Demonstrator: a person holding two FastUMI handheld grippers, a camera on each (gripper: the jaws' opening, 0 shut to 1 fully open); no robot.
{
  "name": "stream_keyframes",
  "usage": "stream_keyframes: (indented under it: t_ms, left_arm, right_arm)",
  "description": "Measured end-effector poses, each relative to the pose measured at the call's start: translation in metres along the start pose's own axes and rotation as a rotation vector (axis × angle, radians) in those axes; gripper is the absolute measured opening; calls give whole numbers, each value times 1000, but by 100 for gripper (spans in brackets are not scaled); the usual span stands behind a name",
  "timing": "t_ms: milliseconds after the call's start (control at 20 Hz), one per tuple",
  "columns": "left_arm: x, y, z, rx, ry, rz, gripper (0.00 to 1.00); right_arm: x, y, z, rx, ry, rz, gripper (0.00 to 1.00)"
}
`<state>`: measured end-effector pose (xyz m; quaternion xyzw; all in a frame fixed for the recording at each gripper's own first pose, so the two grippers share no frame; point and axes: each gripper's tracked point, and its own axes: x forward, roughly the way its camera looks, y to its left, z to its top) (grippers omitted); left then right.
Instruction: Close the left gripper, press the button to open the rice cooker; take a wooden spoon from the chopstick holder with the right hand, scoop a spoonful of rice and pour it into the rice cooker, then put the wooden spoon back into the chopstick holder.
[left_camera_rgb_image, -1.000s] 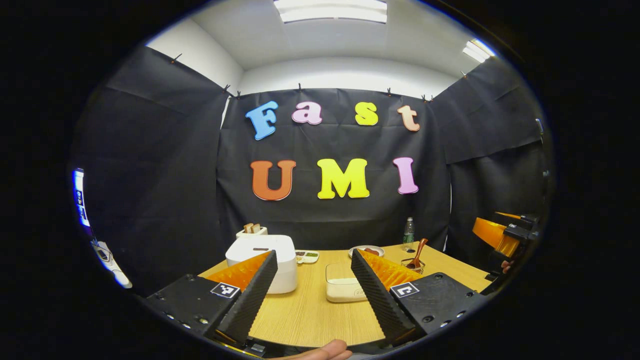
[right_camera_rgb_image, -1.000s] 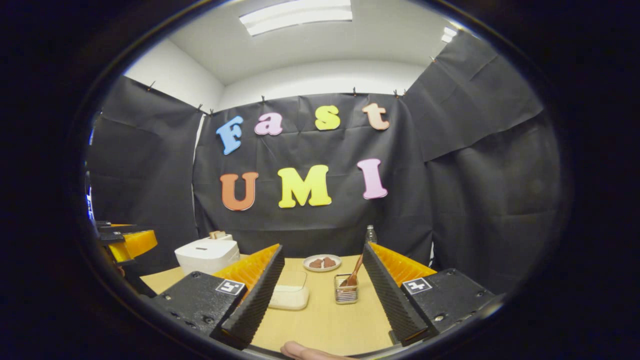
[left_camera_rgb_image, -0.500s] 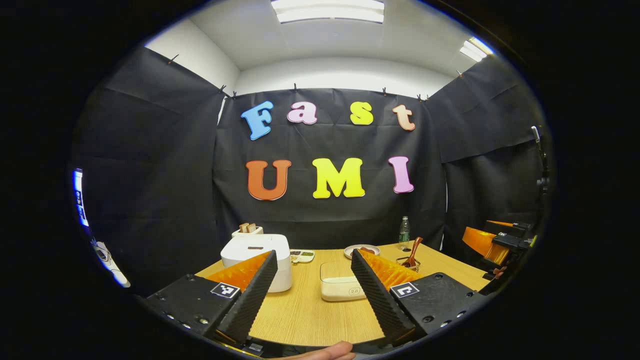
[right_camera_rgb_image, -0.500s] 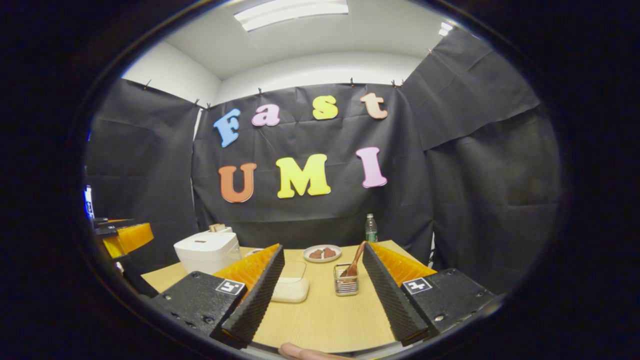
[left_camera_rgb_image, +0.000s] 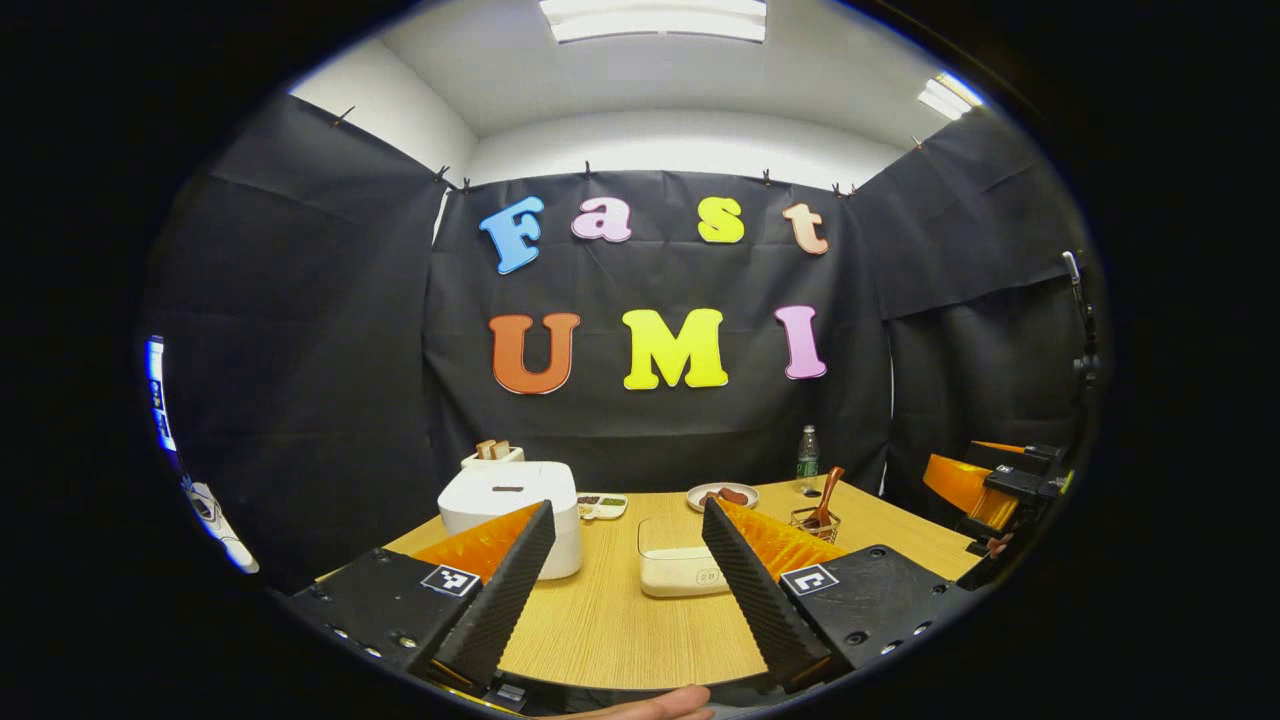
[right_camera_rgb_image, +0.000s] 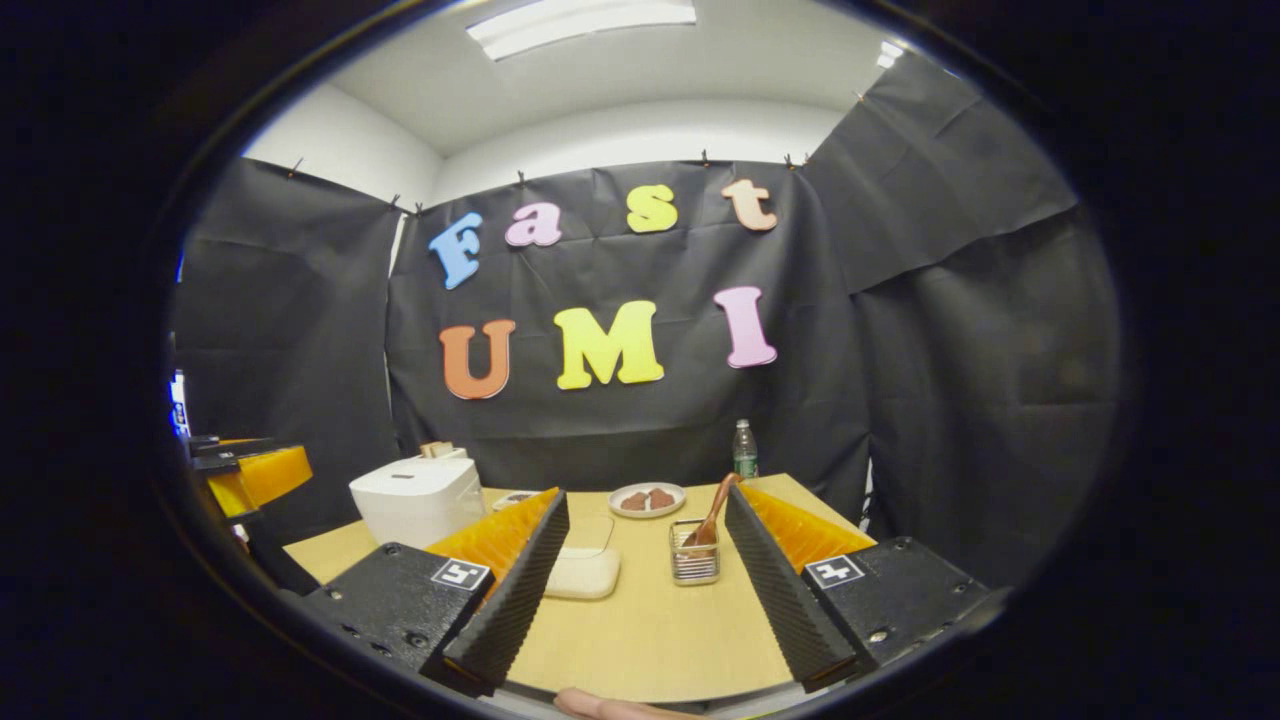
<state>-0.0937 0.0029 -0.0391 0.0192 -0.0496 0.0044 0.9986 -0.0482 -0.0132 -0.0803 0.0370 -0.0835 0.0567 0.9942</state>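
A white rice cooker (left_camera_rgb_image: 510, 500) with its lid down sits at the table's left; it also shows in the right gripper view (right_camera_rgb_image: 415, 500). A clear container of rice (left_camera_rgb_image: 680, 565) (right_camera_rgb_image: 585, 570) lies mid-table. A wooden spoon (right_camera_rgb_image: 712, 510) (left_camera_rgb_image: 826, 495) stands in a wire chopstick holder (right_camera_rgb_image: 693, 562) (left_camera_rgb_image: 815, 522). My left gripper (left_camera_rgb_image: 625, 540) hangs open above the near table edge, fingers apart and empty. My right gripper (right_camera_rgb_image: 645, 530) is open too, the holder showing between its fingers, well beyond them.
A wooden table (left_camera_rgb_image: 620, 630) carries a plate of brown food (right_camera_rgb_image: 647, 498), a water bottle (right_camera_rgb_image: 740, 450), a toaster (left_camera_rgb_image: 490, 455) behind the cooker and a small divided dish (left_camera_rgb_image: 600, 506). A fingertip (left_camera_rgb_image: 670, 705) shows at the bottom edge.
Both views have tilted down a little, so the table and its objects sit higher and show more. Both grippers stay open and empty.
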Motion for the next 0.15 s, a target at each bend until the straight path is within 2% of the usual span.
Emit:
stream_keyframes:
  t_ms: [50, 100, 150]
  left_arm:
    - [0, 1, 0, 0, 0, 0, 94]
    - [0, 1, 0, -2, 0, 1, 94]
    - [-1, 1, -1, -2, 0, 0, 94]
  right_arm:
    - [0, -1, -2, 1, 1, -1, 94]
    - [1, 0, -2, 3, 2, 1, 99]
    - [0, 1, -2, 4, 3, 2, 99]
